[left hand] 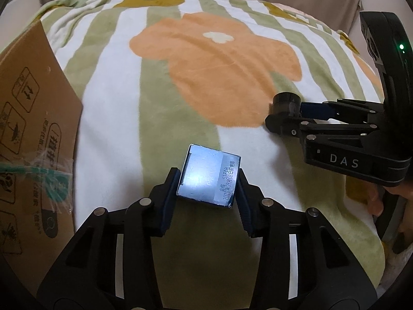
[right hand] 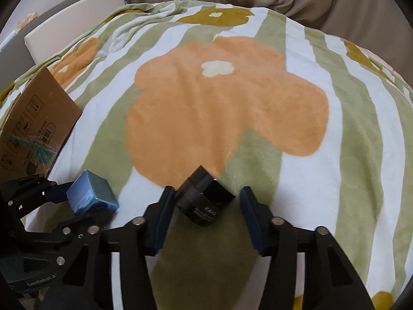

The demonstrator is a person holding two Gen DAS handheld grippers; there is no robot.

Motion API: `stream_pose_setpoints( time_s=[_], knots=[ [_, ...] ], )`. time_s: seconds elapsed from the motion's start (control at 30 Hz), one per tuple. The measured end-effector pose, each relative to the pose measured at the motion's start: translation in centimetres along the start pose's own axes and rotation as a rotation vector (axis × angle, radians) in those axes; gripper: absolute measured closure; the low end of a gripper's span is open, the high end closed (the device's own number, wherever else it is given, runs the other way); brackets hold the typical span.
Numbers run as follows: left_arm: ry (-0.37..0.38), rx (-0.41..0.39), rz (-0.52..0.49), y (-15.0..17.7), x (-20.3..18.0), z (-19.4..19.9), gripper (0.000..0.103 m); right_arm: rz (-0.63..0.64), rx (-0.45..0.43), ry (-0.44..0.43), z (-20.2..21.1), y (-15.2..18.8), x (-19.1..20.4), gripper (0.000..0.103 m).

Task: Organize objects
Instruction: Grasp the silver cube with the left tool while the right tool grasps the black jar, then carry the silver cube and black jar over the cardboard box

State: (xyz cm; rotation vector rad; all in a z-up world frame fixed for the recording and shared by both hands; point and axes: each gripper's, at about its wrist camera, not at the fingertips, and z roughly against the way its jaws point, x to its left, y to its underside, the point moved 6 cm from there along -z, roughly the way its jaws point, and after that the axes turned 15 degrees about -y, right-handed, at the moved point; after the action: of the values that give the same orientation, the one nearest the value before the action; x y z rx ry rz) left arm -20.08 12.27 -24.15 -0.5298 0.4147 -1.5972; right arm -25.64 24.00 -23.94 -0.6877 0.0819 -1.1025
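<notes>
My left gripper is shut on a small blue box with printed date text, held just above the blanket. The same box shows in the right wrist view, clamped in the left gripper. My right gripper is open around a black cylindrical object that lies tilted on the blanket; its left pad touches it and the right pad stands apart. In the left wrist view the right gripper and the black cylinder are at the right.
A brown cardboard box with printed symbols and green tape stands at the left, also seen in the right wrist view. A striped green-and-white blanket with orange flowers covers the bed. A white headboard and beige fabric lie beyond.
</notes>
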Motion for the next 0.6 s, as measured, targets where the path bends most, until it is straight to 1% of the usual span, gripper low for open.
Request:
stream_pose_setpoints(
  time_s=[0.13,0.27,0.43,0.6],
  knots=[
    [-0.011,-0.015,0.015,0.0,0.4,0.6,0.065,0.02,0.002,0.02,0.5,0.0,0.5,0.061],
    [-0.011,-0.021,0.04,0.1,1.1,1.8,0.065,0.02,-0.014,0.018,1.6,0.2,1.2,0.061],
    [-0.008,-0.063,0.048,0.0,1.6,4.1,0.065,0.029,-0.034,0.026,3.6,0.7,2.6,0.061],
    [0.014,-0.099,0.049,-0.2,1.7,6.8,0.065,0.032,-0.061,0.044,5.7,1.1,4.1,0.061]
  ],
)
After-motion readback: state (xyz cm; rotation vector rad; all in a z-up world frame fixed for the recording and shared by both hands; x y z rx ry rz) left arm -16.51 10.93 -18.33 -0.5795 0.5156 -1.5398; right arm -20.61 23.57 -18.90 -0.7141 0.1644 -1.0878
